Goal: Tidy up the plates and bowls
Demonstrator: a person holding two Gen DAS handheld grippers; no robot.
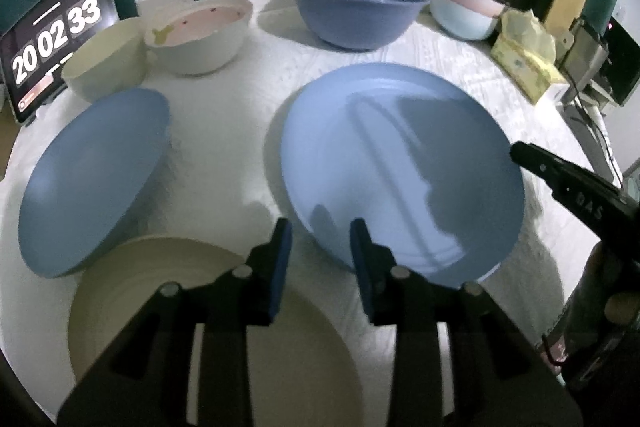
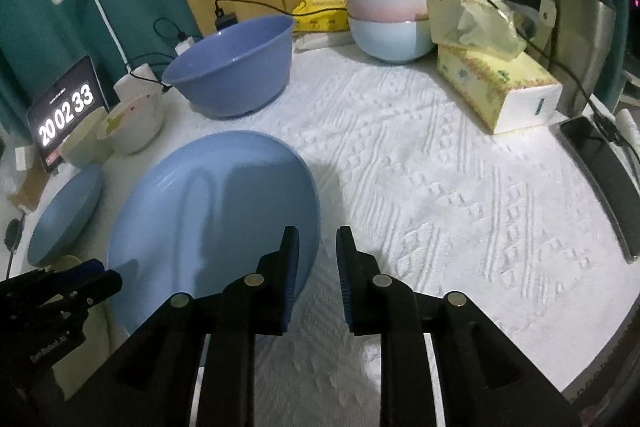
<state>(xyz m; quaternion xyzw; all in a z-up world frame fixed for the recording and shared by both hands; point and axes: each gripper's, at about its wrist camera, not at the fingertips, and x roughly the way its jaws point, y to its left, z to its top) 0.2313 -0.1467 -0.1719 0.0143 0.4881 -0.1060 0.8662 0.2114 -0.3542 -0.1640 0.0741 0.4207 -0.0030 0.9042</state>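
Left wrist view first: the desk (image 1: 224, 163) is crowded. At the centre, reaching toward 3 o'clock, lies the big light-blue plate (image 1: 400, 175). At 9 o'clock sits a second blue plate (image 1: 94, 183), tilted, its lower edge over the cream plate (image 1: 208, 323) at 6 o'clock. Up at 12 o'clock stands the large blue bowl (image 1: 356, 7); at 10 o'clock a white bowl with a pink inside (image 1: 200, 35) touches a cream bowl (image 1: 106, 61). The clock tablet (image 1: 52, 39) stands at the far left, stacked pink and pale-blue bowls (image 1: 466, 9) at 1 o'clock, a tissue box (image 1: 524, 63) beside them. The left gripper (image 1: 320, 243) hovers low with its fingers (image 1: 280, 259) spread apart, nothing between them, the right one over the big plate's near rim. The right gripper (image 1: 560, 179) pokes in at 3 o'clock, at the plate's edge.

Over to the right wrist view: the light-blue plate (image 2: 216, 219) fills 8 o'clock, the blue bowl (image 2: 236, 63) behind it, the tissue box (image 2: 496, 83) at 2 o'clock, a dark phone (image 2: 600, 171) at 3 o'clock. The right gripper (image 2: 318, 251) points forward, fingers (image 2: 290, 267) parted, empty, the left one over the plate's right rim. The left gripper (image 2: 60, 287) shows at 8 o'clock.
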